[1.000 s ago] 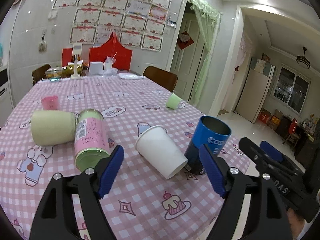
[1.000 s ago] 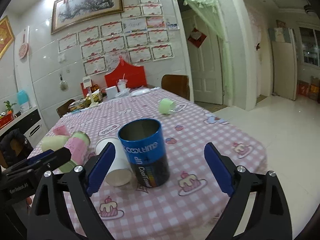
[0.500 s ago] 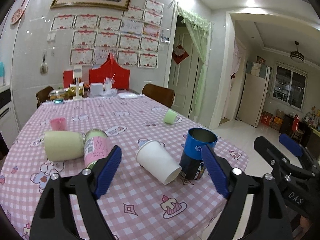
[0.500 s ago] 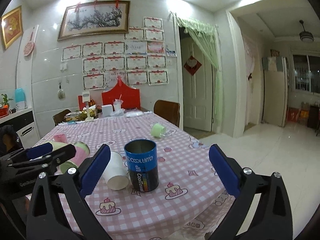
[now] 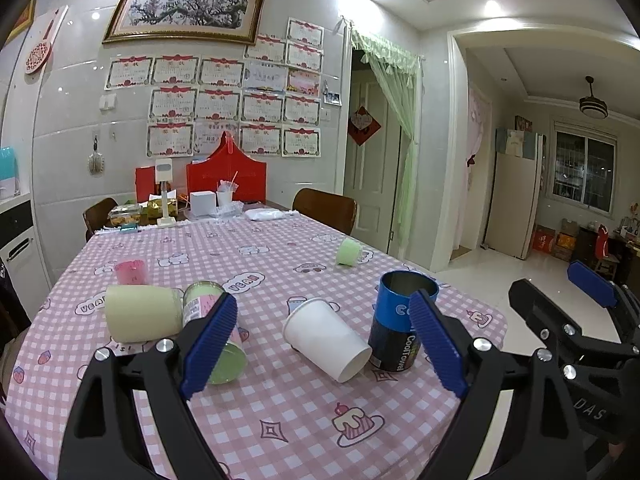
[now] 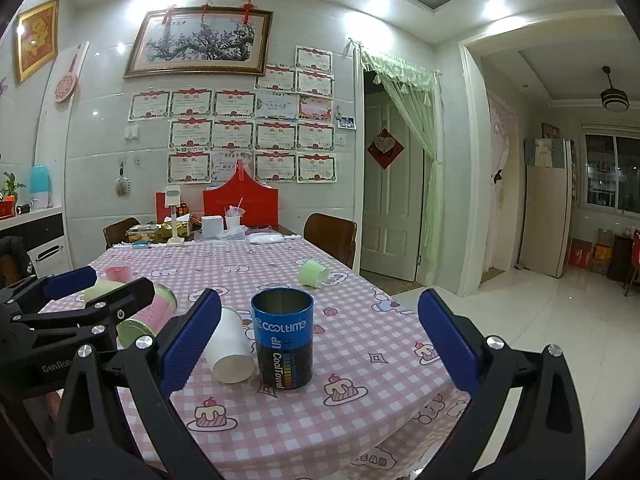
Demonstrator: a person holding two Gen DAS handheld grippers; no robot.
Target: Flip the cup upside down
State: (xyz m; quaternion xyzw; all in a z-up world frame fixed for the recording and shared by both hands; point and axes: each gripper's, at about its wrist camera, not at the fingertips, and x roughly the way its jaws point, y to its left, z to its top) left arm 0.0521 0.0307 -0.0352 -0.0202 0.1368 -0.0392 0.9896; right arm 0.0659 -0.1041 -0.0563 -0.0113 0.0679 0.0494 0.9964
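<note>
We hold both grippers back from the table [image 6: 384,392], spread wide and empty, probably to survey before choosing. The left gripper [image 5: 322,344] frames the white paper cup [image 5: 326,338], lying on its side (mouth toward five o'clock), touching the upright blue can [image 5: 400,320] at its three o'clock. The right gripper [image 6: 320,344] faces that can.
</note>
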